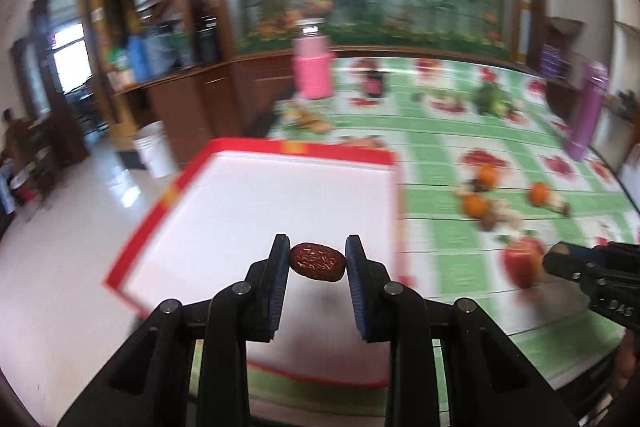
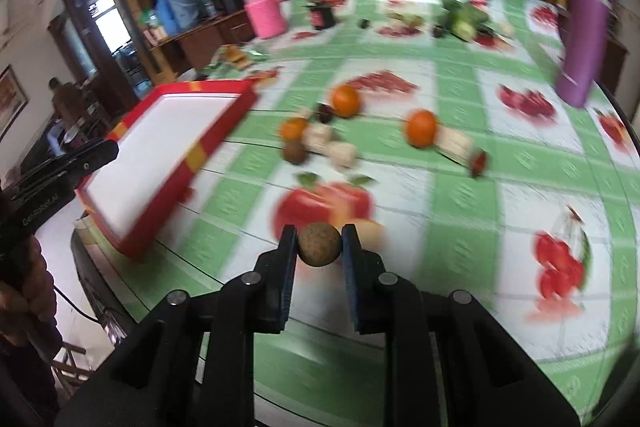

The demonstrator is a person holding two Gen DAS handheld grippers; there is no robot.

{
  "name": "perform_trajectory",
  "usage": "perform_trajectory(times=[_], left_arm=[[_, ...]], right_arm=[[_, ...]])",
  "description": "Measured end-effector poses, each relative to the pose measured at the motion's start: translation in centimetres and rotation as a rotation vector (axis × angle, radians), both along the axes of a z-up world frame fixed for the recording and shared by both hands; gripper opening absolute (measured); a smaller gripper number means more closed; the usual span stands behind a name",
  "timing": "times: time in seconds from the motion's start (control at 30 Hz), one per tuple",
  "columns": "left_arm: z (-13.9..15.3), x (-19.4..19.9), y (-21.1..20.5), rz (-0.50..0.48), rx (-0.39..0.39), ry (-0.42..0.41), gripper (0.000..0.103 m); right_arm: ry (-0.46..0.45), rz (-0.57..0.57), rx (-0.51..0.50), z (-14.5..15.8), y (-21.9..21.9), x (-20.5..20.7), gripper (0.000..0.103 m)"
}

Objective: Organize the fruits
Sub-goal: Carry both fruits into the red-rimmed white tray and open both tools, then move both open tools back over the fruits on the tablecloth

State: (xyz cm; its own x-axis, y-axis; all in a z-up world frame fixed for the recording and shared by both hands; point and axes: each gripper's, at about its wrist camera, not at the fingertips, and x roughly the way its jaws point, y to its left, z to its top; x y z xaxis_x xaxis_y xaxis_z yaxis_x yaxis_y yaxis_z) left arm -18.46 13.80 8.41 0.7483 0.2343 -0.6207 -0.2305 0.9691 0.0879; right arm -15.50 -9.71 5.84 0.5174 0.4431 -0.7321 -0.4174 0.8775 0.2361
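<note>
Fruit in both grippers. Left gripper (image 1: 318, 255) pinches a wrinkled dark red date (image 1: 317, 261) end to end between its blue pads, tilted downward, with the date held above the white inside of the red-rimmed tray (image 1: 336, 151). Right gripper (image 2: 320, 241) is clamped on a small round brown fruit (image 2: 320, 243), also angled down, above the green checked tablecloth (image 2: 460, 195) just right of the tray's near corner.

Loose fruit on the cloth beyond: three oranges (image 2: 346, 101), a brown fruit (image 2: 295, 151) beside them, pale blocks (image 2: 340, 153) among them; blur hides finer detail. Pink bottle (image 2: 264, 11) and purple bottle (image 2: 586, 27) stand upright at the far side.

Right wrist view shows the left gripper's body at the left edge, held in a hand (image 2: 24, 291); white lettering on it reads "GenRobot.AI". Left wrist view shows the right gripper's side at the right edge, letters "DAS" legible, the rest cut off
</note>
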Motion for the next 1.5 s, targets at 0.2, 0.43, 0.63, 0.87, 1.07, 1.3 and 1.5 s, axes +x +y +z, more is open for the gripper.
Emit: perform_trajectory(times=[0.2,0.43,0.63,0.87,1.07,1.3,1.5], left_arm=[[-1.6,-0.3,4.2,0.108,0.008,0.032,0.028],[-3.4,-0.6,6.9,0.163,0.022,0.063,0.028],[-4.3,-1.1,8.0,0.194,0.027,0.074,0.028],[-5.0,-1.4,8.8,0.23,0.028,0.091,0.028],[-4.3,-1.7,8.8,0.249,0.036,0.076,0.04],[-3.0,-2.1,8.4,0.254,0.051,0.041,0.045],[-2.6,-1.8,7.7,0.245,0.065,0.036,0.048]], right_arm=[[-0.044,0.147,0.023,1.3,9.0,0.2,0.024],[-0.027,0.252,0.019,1.2,17.3,0.8,0.025],[0.018,0.288,-0.017,-0.4,20.6,0.7,0.025],[0.063,0.302,-0.057,-2.3,21.5,0.6,0.025],[0.066,0.308,-0.072,-2.2,21.3,0.3,0.03],[0.0,0.263,-0.017,-0.5,19.0,0.4,0.044],[-0.01,0.225,0.002,0.2,17.1,1.0,0.044]])
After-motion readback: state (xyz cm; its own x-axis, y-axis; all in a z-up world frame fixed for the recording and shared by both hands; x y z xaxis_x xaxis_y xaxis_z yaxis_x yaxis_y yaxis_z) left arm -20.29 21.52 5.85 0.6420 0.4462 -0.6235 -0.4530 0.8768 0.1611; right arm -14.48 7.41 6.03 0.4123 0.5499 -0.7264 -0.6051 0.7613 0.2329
